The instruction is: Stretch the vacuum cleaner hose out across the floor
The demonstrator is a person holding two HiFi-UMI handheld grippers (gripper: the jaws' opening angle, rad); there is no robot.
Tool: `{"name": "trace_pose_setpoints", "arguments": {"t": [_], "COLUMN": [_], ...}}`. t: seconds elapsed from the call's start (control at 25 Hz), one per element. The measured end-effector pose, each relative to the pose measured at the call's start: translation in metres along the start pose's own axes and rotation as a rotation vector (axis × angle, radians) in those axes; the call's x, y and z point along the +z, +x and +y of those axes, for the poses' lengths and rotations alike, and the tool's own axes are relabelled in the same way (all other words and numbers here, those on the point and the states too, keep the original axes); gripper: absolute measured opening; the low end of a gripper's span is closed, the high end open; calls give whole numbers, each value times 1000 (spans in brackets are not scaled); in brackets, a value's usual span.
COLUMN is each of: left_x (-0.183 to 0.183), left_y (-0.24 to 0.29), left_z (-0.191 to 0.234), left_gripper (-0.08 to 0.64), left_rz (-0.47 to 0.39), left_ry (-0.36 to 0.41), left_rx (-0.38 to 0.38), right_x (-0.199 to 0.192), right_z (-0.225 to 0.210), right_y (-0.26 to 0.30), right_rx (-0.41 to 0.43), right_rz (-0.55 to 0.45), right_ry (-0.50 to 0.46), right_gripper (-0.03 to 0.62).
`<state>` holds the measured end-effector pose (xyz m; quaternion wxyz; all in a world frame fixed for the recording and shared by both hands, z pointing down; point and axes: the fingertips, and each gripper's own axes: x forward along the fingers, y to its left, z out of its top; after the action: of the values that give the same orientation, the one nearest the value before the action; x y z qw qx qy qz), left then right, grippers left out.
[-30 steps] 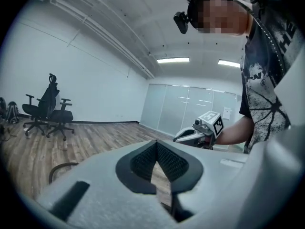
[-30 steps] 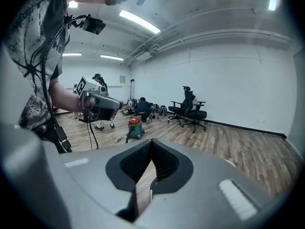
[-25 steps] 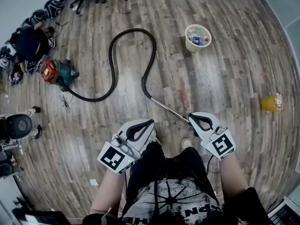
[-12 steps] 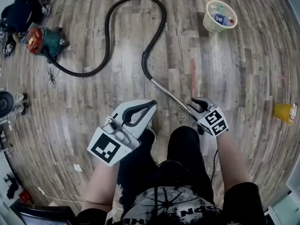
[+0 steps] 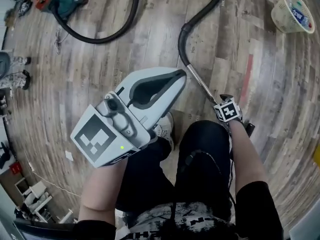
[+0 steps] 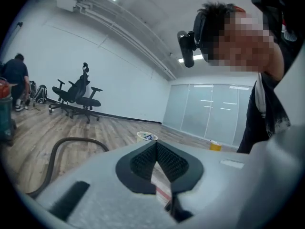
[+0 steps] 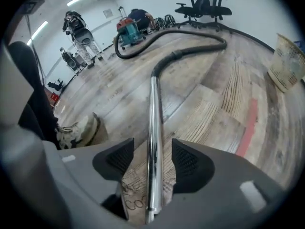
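Jaws on our right gripper [image 7: 152,152], clamped on the chrome wand [image 7: 153,118] a second ago, are opening clear of it; our raised left gripper [image 6: 156,146] stays shut, empty. Wand lies on the floor [image 7: 214,104], pointing away from us into the hose [image 7: 190,49]

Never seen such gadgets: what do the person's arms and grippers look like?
Left gripper and right gripper: pale grey plastic shells, black ribbed pads, black-and-white square-marker cubes. Black short sleeves. The right's jaws are opening, a shiny metal tube between them.
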<state>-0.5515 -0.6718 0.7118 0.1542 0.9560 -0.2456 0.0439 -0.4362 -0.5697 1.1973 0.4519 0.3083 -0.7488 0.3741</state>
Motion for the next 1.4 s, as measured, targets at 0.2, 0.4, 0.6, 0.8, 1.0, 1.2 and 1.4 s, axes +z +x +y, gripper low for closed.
{"name": "trace_pose_setpoints", "arguments": {"t": [0.2, 0.4, 0.6, 0.8, 1.0, 1.2, 1.4], "left_x": [-9, -20, -33, -56, -95, -134, -192], "left_y": [-21, -38, -49, -52, -31, -6, 32], "left_z": [0, -13, -24, -35, -34, -36, -24], "left_gripper": [-3, -2, -2, -2, 0, 46, 86], "left_rz": [-42, -35, -9, 30, 145, 292, 474], "left_ry": [15, 6, -8, -56, -116, -70, -37], "left_rx": [98, 142, 160, 143, 78, 45, 56], "right_x": [-37, -44, -45, -56, -53, -43, -33], "right_z": [-6, -7, -11, -11, -22, -37, -43], "right_y": [49, 61, 60, 48, 8, -37, -69], "right_rx": [-28, -94, -124, -94, -96, -111, -108], "right_rz": [126, 141, 164, 119, 30, -36, -72], "right_ry": [18, -64, -61, -18, -20, -38, -43], "right_gripper": [242, 215, 179, 178, 178, 176, 176]}}
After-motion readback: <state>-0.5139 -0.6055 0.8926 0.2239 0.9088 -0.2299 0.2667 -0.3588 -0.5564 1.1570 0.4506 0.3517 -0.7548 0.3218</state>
